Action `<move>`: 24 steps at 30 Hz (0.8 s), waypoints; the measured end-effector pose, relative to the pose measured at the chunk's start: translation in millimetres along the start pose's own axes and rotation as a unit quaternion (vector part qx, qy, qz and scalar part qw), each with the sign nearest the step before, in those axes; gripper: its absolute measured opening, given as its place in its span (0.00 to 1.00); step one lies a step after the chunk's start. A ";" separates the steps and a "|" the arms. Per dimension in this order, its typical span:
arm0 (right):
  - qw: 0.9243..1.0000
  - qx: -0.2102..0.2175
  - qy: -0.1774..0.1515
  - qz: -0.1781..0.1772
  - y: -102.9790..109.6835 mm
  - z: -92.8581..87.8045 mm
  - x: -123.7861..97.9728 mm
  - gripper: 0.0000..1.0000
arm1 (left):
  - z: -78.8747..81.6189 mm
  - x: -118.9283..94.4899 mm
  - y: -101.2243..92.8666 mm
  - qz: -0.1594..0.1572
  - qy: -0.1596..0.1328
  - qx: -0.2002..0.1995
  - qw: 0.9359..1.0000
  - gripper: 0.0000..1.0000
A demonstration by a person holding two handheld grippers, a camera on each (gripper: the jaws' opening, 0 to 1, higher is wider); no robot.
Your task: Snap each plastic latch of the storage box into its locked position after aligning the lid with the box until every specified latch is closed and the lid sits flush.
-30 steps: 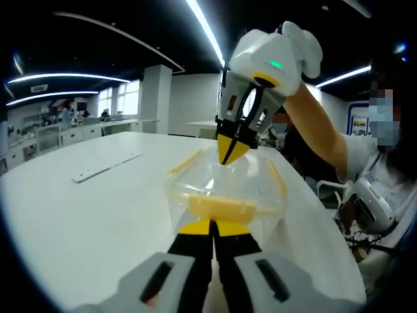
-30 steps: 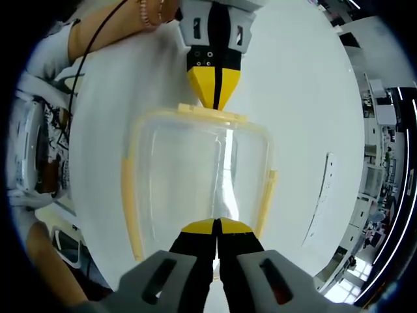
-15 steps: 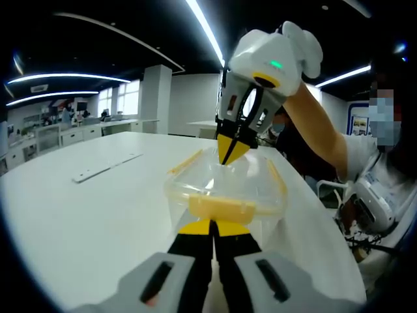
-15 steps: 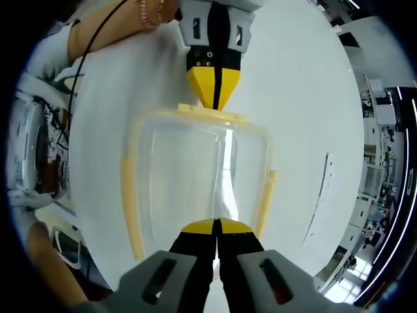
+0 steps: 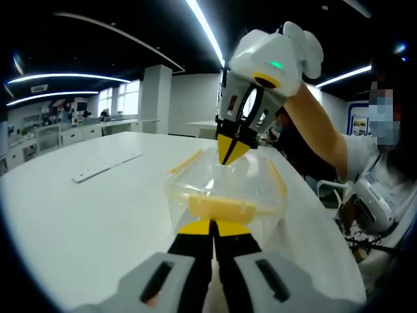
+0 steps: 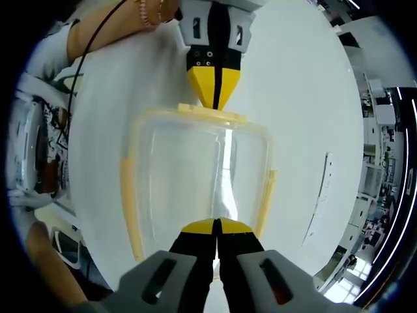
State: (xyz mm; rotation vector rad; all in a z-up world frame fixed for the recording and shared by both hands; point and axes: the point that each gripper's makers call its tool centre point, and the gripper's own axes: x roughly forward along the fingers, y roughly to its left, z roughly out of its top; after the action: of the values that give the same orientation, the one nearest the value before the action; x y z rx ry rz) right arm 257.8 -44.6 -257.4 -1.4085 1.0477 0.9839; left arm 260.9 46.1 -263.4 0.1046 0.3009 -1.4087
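A clear plastic storage box [image 5: 225, 189] [image 6: 199, 182] with a clear lid and yellow latches stands on the white table [image 5: 78, 222]. My left gripper [image 5: 212, 227] is shut, its yellow tips set against the yellow latch [image 5: 221, 206] on the box's near end. In the right gripper view the same gripper [image 6: 214, 98] meets that end latch [image 6: 212, 113] from the top. My right gripper [image 6: 216, 226] [image 5: 230, 151] is shut too, tips down on the opposite end of the lid. Yellow side latches [image 6: 128, 208] [image 6: 266, 195] run along both long sides.
A flat white strip [image 5: 104, 167] [image 6: 320, 195] lies on the table beyond the box. A person [image 5: 374, 169] stands close by the table's edge, one arm [image 5: 319, 134] reaching over it. Desks and a pillar fill the room behind.
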 end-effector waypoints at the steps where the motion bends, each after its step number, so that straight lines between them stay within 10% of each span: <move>1: 1.000 0.000 0.000 0.000 -0.1 0.0 0.0 0.00 | 0.0 0.0 -0.1 0.000 0.000 0.000 1.000 0.00; 24: 1.000 -0.009 0.010 -0.006 -1.1 0.4 -0.4 0.00 | -0.9 0.4 -2.8 -0.001 -0.002 -0.001 1.000 0.00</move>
State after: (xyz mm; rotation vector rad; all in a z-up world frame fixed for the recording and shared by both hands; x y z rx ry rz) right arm 258.7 -44.1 -256.7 -1.4413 1.0465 0.9734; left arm 258.1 45.5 -264.1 0.1006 0.2990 -1.4102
